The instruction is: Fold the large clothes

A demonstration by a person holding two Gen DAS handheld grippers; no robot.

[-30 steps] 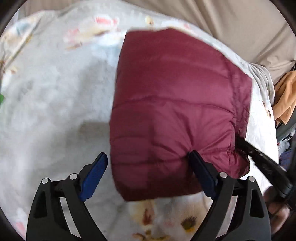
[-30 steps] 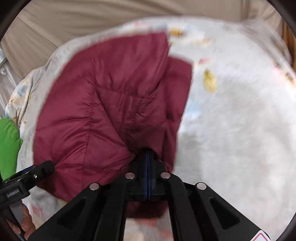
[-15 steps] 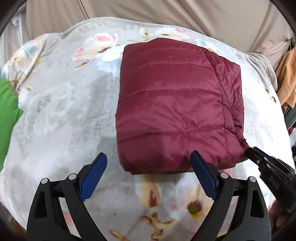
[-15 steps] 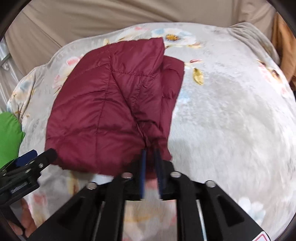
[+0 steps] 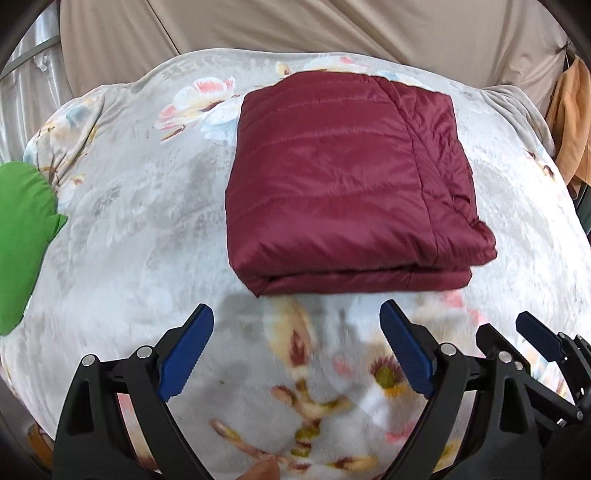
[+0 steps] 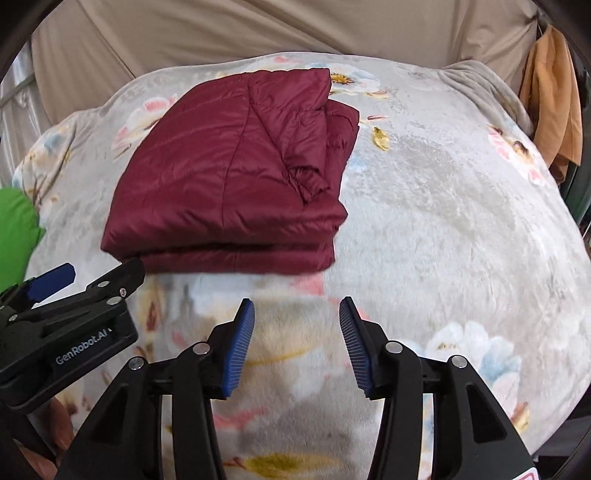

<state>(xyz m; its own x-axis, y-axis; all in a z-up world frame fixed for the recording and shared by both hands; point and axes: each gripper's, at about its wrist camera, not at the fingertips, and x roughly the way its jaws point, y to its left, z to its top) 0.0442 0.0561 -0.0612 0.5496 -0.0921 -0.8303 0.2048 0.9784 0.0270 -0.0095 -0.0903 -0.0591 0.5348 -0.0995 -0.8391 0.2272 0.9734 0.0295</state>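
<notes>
Home bedroom: bed covered by a plush floral blanket, beige curtain behind it, orange garment hanging at right, green cloth at left.

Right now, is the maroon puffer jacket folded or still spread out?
Folded. The maroon jacket lies as a compact rectangle on the floral blanket, stacked layers showing along its near edge, and neither gripper touches it.

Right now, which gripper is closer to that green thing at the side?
Left. The left gripper sits toward the green thing, not touching; the right gripper, its fingers just opening with nothing between, lies beyond the left one.
</notes>
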